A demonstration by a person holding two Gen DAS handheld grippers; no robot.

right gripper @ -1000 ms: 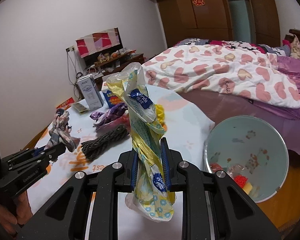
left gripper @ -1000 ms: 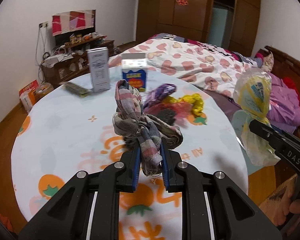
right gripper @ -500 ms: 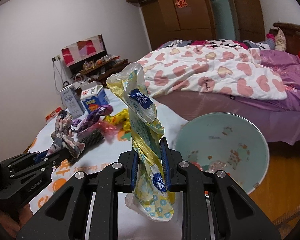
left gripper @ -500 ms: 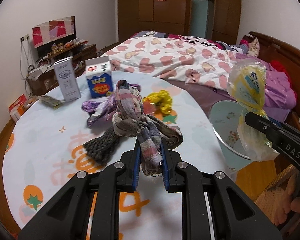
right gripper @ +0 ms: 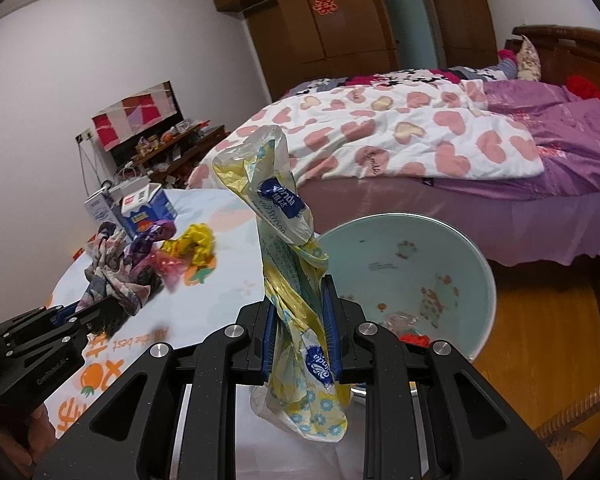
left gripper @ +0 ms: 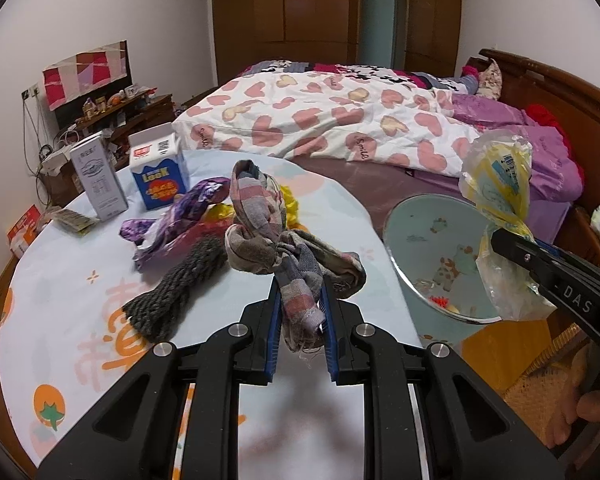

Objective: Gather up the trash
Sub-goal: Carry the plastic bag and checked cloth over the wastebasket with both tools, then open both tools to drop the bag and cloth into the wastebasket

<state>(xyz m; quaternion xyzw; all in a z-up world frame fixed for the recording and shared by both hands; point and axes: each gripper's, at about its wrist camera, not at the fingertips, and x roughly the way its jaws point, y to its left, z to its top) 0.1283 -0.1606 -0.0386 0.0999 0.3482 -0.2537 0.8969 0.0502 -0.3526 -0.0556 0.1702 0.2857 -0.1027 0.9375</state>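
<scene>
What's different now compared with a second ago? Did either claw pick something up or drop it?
Both swung toward the pale bin, now large in both views. Neither let go: the left gripper still clamps the plaid rag, the right gripper the yellow plastic wrapper. The cartons and wrappers on the table look unmoved.
</scene>
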